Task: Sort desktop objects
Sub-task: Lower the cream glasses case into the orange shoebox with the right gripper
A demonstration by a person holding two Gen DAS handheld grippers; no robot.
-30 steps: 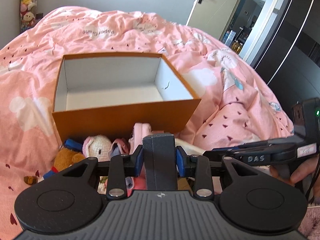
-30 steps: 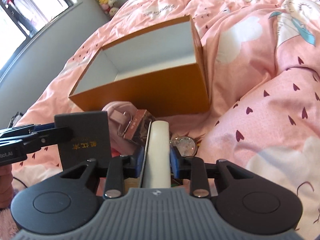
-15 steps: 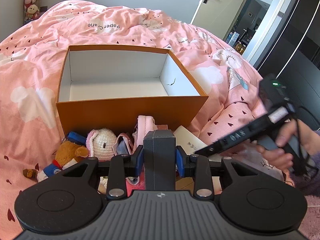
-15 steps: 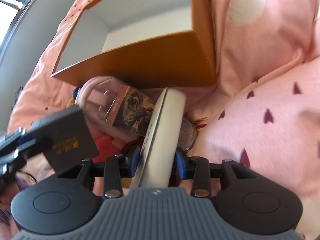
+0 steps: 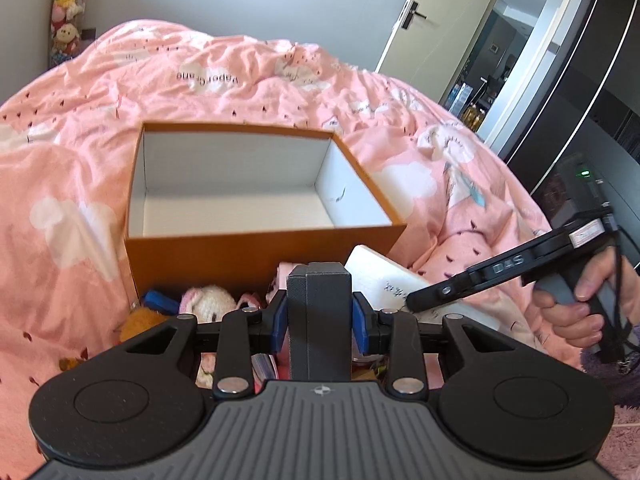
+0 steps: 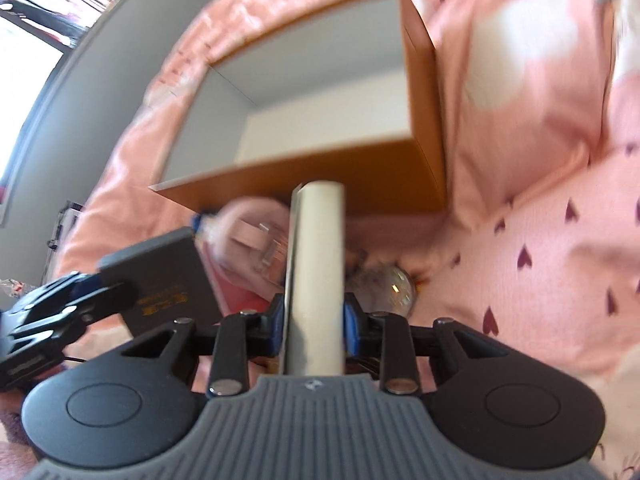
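Two grippers, each with a flat box clamped between its blue pads, are what I see closest to my cameras. My left gripper (image 5: 319, 316) pinches a dark grey box (image 5: 319, 320) edge-on; only the right wrist view shows that box's broad face (image 6: 160, 280), with gold lettering too blurred to read. My right gripper (image 6: 314, 322) has a white box (image 6: 316, 276) between its pads, its jaws closing on it; in the left wrist view that same box appears as a white slab (image 5: 384, 280) with small dark writing, and there I also see the person's hand (image 5: 588, 304) wrapped around the right gripper's handle. Just beyond the fingers lies the clutter still to be sorted, on the pink duvet (image 5: 60, 208): the left view shows a white knitted plush (image 5: 208, 300), a brown plush (image 5: 138, 318) and something blue (image 5: 158, 300), while the right view alone shows a clear shiny ball (image 6: 394, 290) and a pink pouch (image 6: 248, 228), both smeared by motion. Behind the pile stands the orange cardboard box (image 5: 256, 252), open-topped, white inside, nothing visible in it. Farther off, only the left view takes in the door (image 5: 440, 24) and a hanging column of soft toys (image 5: 66, 8); the right view shows a bright window (image 6: 36, 40).
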